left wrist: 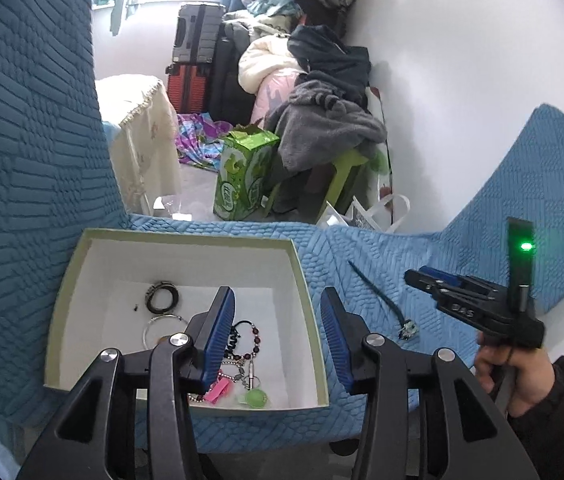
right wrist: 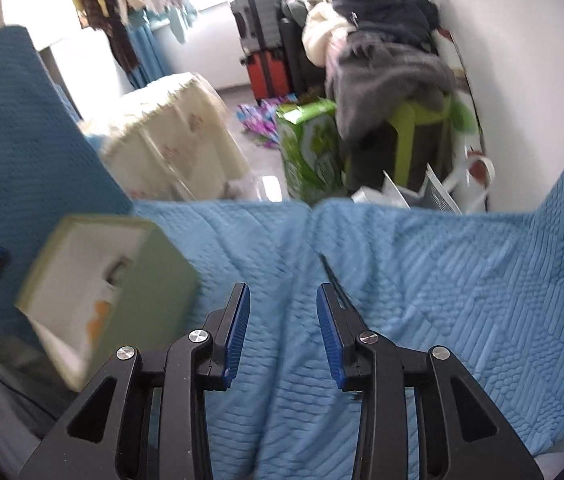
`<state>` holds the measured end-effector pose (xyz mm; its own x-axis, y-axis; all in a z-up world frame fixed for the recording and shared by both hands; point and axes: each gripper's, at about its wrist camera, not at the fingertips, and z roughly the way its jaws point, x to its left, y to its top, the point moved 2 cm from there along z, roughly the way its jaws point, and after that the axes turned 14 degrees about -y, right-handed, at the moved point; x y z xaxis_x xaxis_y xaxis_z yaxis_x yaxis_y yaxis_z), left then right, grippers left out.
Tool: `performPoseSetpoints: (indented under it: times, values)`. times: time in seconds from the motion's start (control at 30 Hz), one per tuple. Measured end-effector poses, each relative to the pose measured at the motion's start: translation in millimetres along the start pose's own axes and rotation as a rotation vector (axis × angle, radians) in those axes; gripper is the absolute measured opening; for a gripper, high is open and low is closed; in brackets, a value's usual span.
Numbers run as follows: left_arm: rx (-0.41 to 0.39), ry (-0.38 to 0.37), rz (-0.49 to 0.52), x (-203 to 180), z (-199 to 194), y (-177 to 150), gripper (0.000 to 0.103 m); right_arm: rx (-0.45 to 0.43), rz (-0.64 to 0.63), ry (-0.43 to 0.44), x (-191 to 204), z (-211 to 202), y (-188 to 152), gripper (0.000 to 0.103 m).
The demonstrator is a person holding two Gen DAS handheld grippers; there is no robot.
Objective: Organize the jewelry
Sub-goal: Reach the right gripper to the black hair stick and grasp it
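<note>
Left wrist view is showing a quilted blue cover (left wrist: 242, 240) spreading under both tools, with suitcases (left wrist: 198, 56), heaped clothes (left wrist: 322, 80) and a green carton (left wrist: 242, 172) crowding the room beyond it. Just ahead of the left claw (left wrist: 278, 336), whose jaws are standing wide and holding nothing, a pale green box (left wrist: 310, 320) is sitting on the cover with beaded bracelets (left wrist: 252, 340), rings (left wrist: 162, 298) and a pink clip (left wrist: 218, 392) lying inside. Right of that claw a dark hairpin (left wrist: 378, 296) is lying on the cover, and the right claw (right wrist: 282, 332), also gaping wide and empty, is hovering with the pin's thin stem (right wrist: 332, 276) showing beside its right finger.
</note>
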<state>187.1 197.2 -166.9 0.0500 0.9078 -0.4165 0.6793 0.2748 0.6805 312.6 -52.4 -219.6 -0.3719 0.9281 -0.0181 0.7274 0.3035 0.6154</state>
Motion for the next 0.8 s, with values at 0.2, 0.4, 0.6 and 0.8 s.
performPoseSetpoints:
  times: [0.2, 0.4, 0.6, 0.8]
  values:
    - [0.008, 0.003, -0.005, 9.1, 9.2, -14.6, 0.045, 0.08, 0.015, -0.067, -20.0, 51.9, -24.4, 0.025]
    - [0.03, 0.001, -0.057, 25.2, 10.6, -23.3, 0.045, 0.13, 0.007, -0.134, -26.0, 82.0, -40.5, 0.022]
    - [0.084, 0.049, -0.004, 20.5, 20.4, -30.5, 0.045, 0.115, -0.047, -0.218, -20.4, 83.2, -44.1, 0.017]
    - [0.063, 0.036, -0.001, 18.0, 14.8, -27.4, 0.045, 0.147, -0.041, -0.24, -24.0, 83.1, -42.8, 0.003]
